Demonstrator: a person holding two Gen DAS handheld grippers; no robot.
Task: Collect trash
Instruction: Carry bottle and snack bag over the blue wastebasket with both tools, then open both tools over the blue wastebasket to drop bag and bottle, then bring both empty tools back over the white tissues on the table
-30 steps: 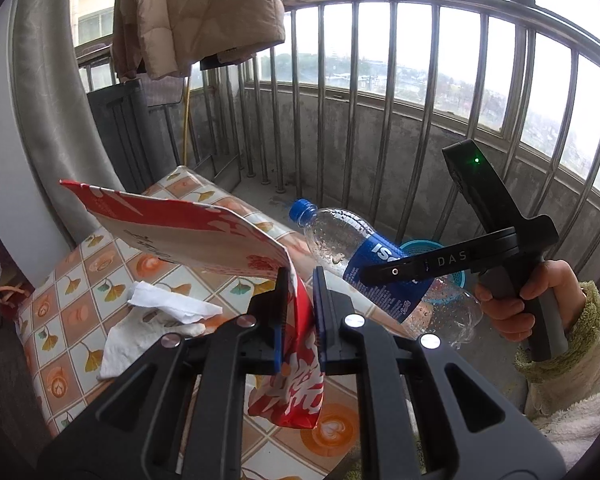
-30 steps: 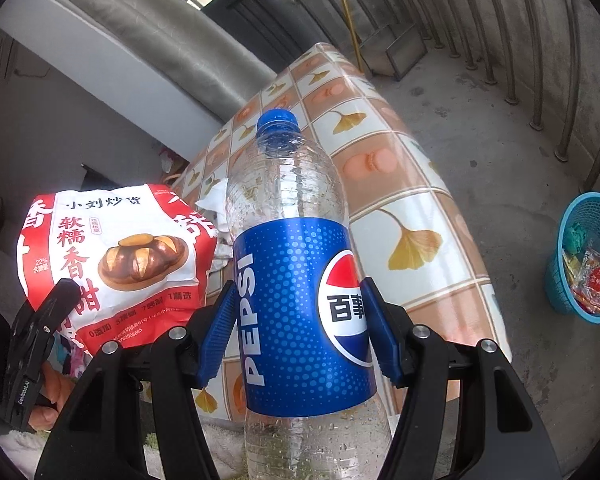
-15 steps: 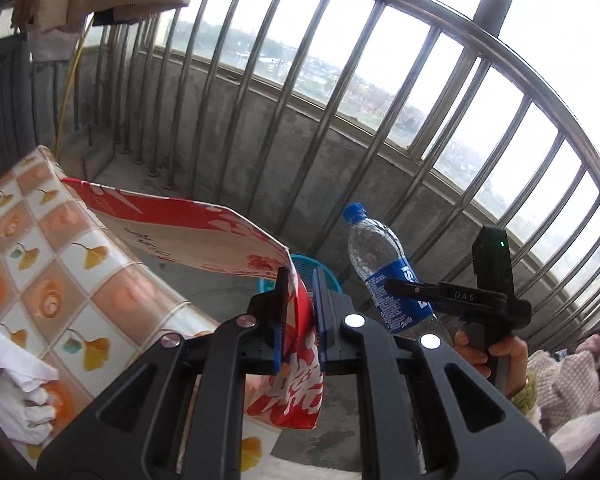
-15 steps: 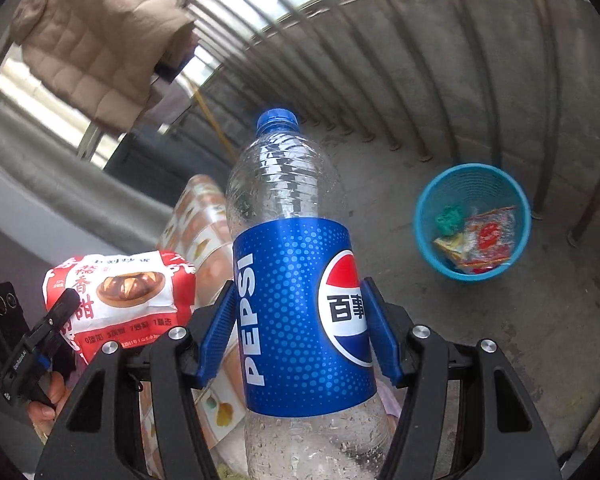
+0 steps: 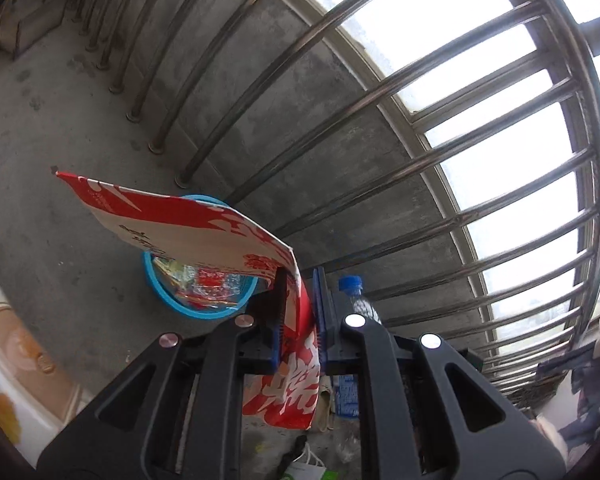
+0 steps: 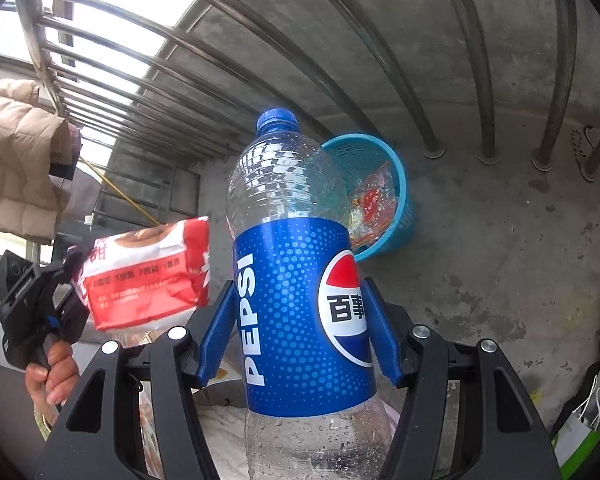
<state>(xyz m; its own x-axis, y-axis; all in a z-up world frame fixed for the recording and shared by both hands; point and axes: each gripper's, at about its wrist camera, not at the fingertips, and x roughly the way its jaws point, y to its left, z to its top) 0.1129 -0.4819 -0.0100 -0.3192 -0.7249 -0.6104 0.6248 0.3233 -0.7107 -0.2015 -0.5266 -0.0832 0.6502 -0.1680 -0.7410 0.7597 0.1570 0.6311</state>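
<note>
— Two pieces of trash in the air, one in each tool. What now?

— I carry both to the blue basket and let them go over its mouth. My left gripper is pinched tight on the red snack bag by its lower part, so the rest sticks out flat over the basket's rim. My right gripper is clamped on the Pepsi bottle around the label, cap up.

— Which goes first?

— I'd say the bag. It is light and wide, so I want its free end tipped down inside the rim before I part the fingers, or it may glide off onto the concrete floor. The bottle is tall and looks empty apart from droplets; I judge it should go in cap-first or on its side, low over the mouth, so it doesn't bounce off the wrappers already lying in there.

— Is there room in the basket?

— It holds a few crinkled wrappers, not packed as far as I can see.

— And what's around you?

— Nothing carries my two things; they hang above the bare grey floor of a balcony. The basket stands on that floor just beside the foot of the steel railing. A padded coat hangs at the far end, a tiled tabletop's edge shows at my left, and a white paper bag sits on the floor near my right.
</note>
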